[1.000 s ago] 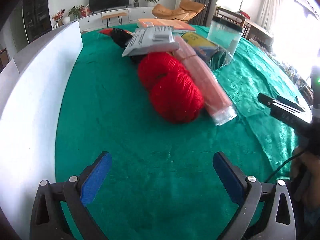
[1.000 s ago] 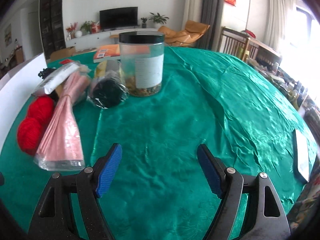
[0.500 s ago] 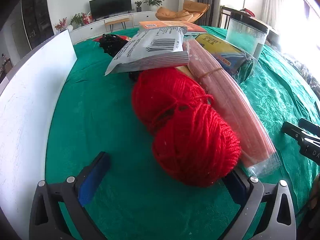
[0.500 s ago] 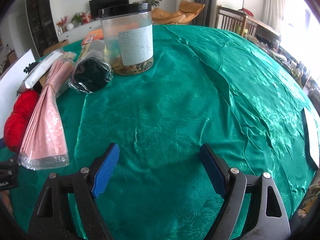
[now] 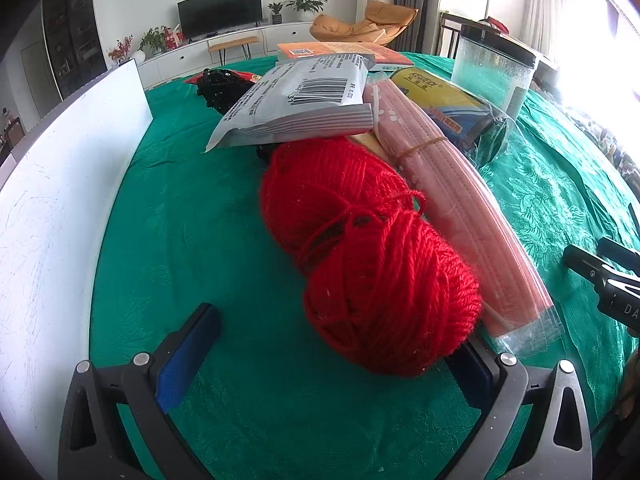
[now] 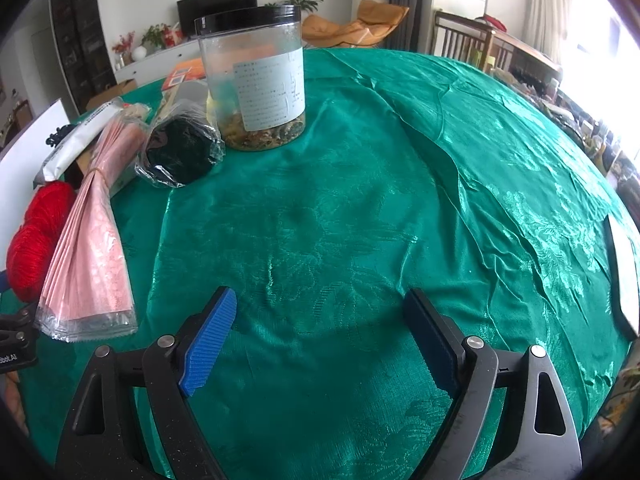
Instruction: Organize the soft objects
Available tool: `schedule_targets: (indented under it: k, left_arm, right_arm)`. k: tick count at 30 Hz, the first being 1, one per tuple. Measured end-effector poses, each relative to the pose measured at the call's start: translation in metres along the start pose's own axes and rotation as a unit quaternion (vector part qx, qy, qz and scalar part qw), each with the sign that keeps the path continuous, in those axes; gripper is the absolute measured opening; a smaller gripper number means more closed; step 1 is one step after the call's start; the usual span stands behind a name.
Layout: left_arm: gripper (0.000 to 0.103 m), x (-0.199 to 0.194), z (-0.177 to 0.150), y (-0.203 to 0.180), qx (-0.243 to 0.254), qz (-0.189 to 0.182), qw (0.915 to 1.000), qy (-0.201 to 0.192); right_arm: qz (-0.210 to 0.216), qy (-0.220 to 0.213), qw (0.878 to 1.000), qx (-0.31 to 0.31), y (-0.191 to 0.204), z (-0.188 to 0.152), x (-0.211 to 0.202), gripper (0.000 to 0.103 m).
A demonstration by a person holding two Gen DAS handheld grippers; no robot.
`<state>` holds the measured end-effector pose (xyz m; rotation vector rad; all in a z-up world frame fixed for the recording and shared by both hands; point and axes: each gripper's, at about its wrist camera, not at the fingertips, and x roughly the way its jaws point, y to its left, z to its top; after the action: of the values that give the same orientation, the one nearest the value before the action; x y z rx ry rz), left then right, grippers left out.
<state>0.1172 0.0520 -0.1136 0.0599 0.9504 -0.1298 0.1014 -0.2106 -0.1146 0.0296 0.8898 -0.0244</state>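
Note:
A red yarn skein (image 5: 372, 248) lies on the green tablecloth (image 5: 180, 220); it also shows at the left edge of the right wrist view (image 6: 34, 236). My left gripper (image 5: 328, 360) is open, its jaws wide, with the near end of the yarn between them close to the right pad. A pink bundle in a clear bag (image 5: 452, 200) lies right of the yarn. A grey packet (image 5: 304, 100) rests on the pile behind. My right gripper (image 6: 320, 340) is open and empty over bare cloth.
A white board (image 5: 52, 200) stands along the left. A clear jar with a black lid (image 6: 256, 76), a bagged black roll (image 6: 180, 152), a yellow package (image 5: 440, 100) and an orange book (image 5: 332, 50) sit further back.
My left gripper has moved forward to the yarn, which now sits between its jaws. My right gripper has moved slightly closer to the jar.

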Motion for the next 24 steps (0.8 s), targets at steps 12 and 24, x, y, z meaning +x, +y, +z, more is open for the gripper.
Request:
schedule_targets:
  k: [12,24]
  left_arm:
    - [0.103,-0.0002,-0.0006,0.0,0.0,0.0,1.0,0.0]
    - [0.103,-0.0002,-0.001,0.0,0.0,0.0,1.0,0.0]
  right_arm:
    - [-0.001,0.0,1.0,0.0,0.0004,-0.0002,-0.0003,0.088]
    - [0.005,0.005,1.0,0.0,0.0025,0.0007,0.0028,0.094]
